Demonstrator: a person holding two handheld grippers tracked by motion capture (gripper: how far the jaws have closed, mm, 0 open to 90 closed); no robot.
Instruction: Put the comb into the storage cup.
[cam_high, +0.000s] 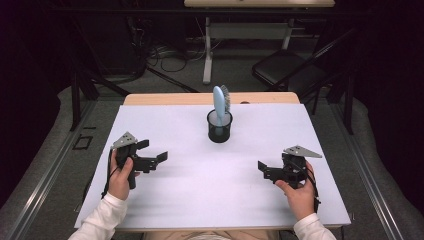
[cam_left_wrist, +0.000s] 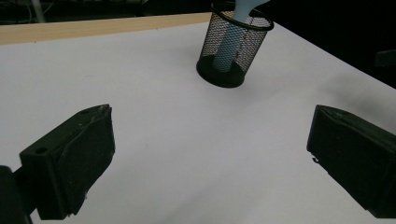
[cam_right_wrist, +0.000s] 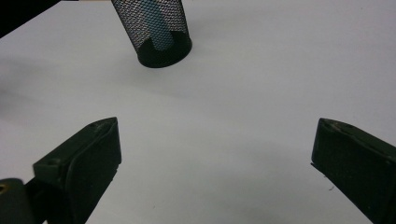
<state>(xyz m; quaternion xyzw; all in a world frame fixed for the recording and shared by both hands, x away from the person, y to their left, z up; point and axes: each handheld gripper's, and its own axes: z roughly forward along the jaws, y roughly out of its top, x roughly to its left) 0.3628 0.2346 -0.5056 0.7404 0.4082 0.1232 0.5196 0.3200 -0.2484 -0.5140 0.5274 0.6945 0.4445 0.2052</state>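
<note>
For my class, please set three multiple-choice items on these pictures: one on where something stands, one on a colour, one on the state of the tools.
1. Where does the brush stand?
A. flat on the table
B. upright in the mesh cup
C. in a tool

2. What colour is the brush handle?
A. red
B. light blue
C. green

3. How are the left tool and right tool?
A. both open, holding nothing
B. both shut on the brush
C. one gripping the cup

Answers: 1 B, the handle rises out of the black cup at the table's far middle. 2 B, it shows pale blue in the high view. 3 A, each tool's jaws stand wide apart over bare table.
</note>
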